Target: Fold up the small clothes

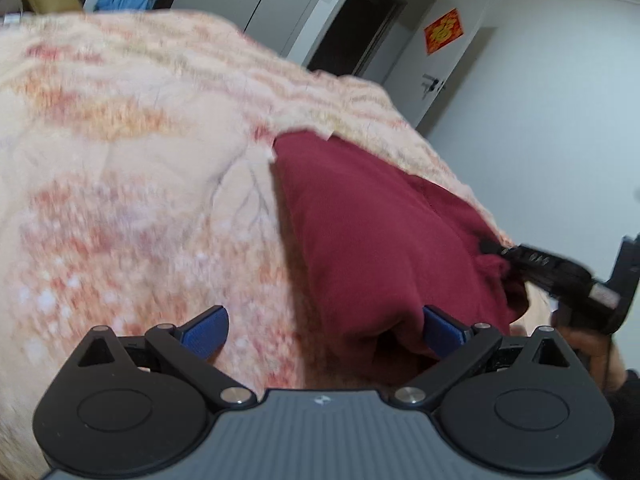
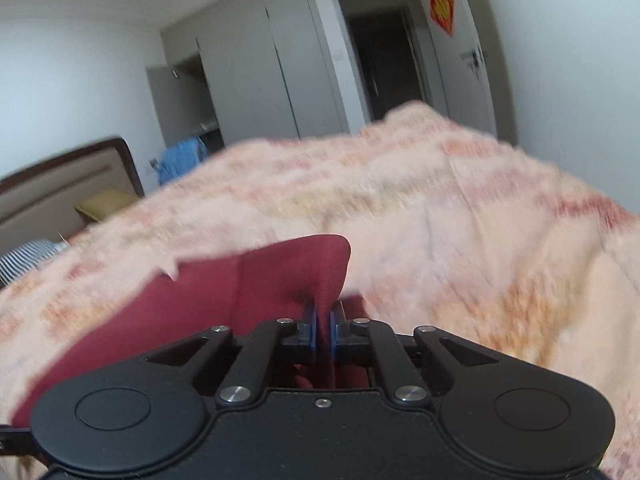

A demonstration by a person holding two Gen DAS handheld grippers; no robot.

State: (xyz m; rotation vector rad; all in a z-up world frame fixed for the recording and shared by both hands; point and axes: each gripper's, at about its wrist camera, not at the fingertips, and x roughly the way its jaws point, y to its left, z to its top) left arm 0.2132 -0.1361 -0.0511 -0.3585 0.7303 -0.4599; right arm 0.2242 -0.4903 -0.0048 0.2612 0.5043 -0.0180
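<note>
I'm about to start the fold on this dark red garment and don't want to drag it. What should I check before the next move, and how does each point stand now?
1. Right claw has cloth: ok, shut on an edge of the dark red garment.
2. Left claw has cloth: not ok, open; one blue pad is at the garment's near edge, the other over the blanket.
3. Blanket kept out of the right grip: cannot tell, the pads hide it.
4. Garment lying flat: not ok, bunched at the right claw.
5. Room to fold: ok, bare blanket left of the garment.
</note>
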